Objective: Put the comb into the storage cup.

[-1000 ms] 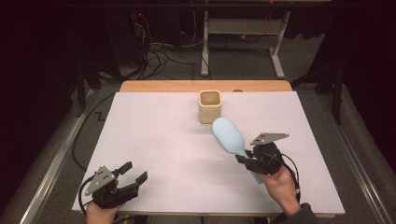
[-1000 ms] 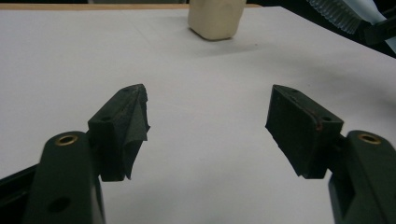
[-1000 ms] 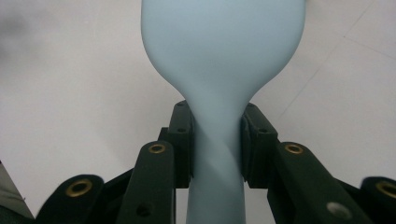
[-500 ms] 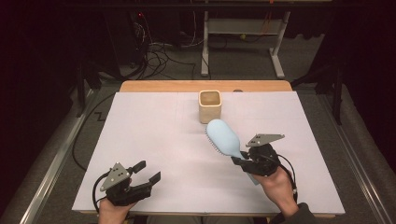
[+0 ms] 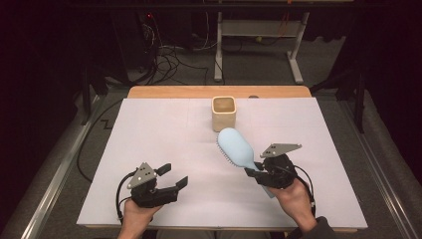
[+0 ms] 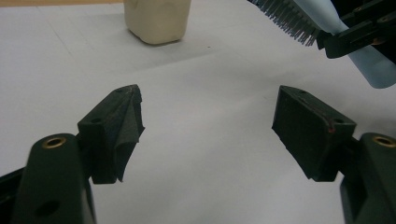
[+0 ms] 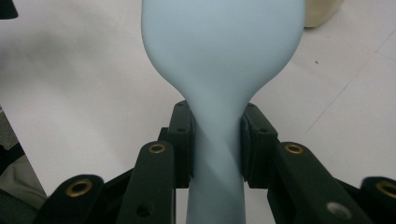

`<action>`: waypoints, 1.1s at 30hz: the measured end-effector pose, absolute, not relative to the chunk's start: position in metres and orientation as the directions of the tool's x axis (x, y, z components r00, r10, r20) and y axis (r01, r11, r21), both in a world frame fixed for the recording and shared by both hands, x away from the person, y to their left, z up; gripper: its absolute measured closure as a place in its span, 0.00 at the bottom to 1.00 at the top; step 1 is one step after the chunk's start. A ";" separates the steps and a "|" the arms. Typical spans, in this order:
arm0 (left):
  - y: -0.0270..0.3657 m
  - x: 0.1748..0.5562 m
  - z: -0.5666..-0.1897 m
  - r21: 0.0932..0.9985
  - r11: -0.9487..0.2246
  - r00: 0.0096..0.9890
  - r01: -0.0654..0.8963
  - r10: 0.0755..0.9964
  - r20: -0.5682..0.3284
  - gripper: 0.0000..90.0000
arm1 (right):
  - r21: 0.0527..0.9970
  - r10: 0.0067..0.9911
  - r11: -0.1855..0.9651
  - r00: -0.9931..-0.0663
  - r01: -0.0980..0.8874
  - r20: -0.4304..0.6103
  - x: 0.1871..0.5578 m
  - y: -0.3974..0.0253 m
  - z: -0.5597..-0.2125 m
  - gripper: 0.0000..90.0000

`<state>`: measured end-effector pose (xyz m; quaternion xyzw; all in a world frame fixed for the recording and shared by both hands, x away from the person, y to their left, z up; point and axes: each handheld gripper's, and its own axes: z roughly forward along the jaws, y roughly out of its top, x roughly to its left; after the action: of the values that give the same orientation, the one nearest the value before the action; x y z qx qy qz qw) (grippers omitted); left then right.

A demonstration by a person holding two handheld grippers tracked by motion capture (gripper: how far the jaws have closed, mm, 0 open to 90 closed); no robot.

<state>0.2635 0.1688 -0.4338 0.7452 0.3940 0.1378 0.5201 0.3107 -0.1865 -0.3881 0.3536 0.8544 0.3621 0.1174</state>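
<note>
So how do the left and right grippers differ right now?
The left gripper is open with its fingers spread wide and empty; the right gripper is shut on the neck of the light blue hairbrush. The left sits low near the white table's front edge; the right holds the brush raised toward the cream cup. Both are black and hand-held.

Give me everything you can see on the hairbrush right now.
The hairbrush is pale blue, smooth and plastic-looking, with an oval paddle head narrowing into a rounded handle. Dark, short bristles line the head's underside, facing down and to the left in the high view. The right gripper is shut on the handle's neck, jaws on both sides, holding it above the white table with the head angled toward the cream cup. Nothing else touches it.
</note>
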 end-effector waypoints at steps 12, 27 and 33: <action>0.147 0.276 -0.432 0.880 -0.177 0.705 0.441 0.675 -0.218 0.30 | 0.702 0.681 0.486 -0.729 0.520 0.069 0.309 -0.185 -0.391 0.78; 0.122 0.291 -0.424 0.879 -0.180 0.757 0.443 0.600 -0.259 0.26 | 0.707 0.675 0.494 -0.736 0.507 0.056 0.304 -0.180 -0.391 0.78; 0.111 0.299 -0.424 0.869 -0.199 0.769 0.453 0.580 -0.268 0.25 | 0.705 0.671 0.499 -0.739 0.505 0.054 0.302 -0.177 -0.392 0.78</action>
<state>0.2986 0.1111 -0.4245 0.7719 0.3345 0.0590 0.5373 0.3020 -0.1773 -0.3921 0.3425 0.8581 0.3650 0.1141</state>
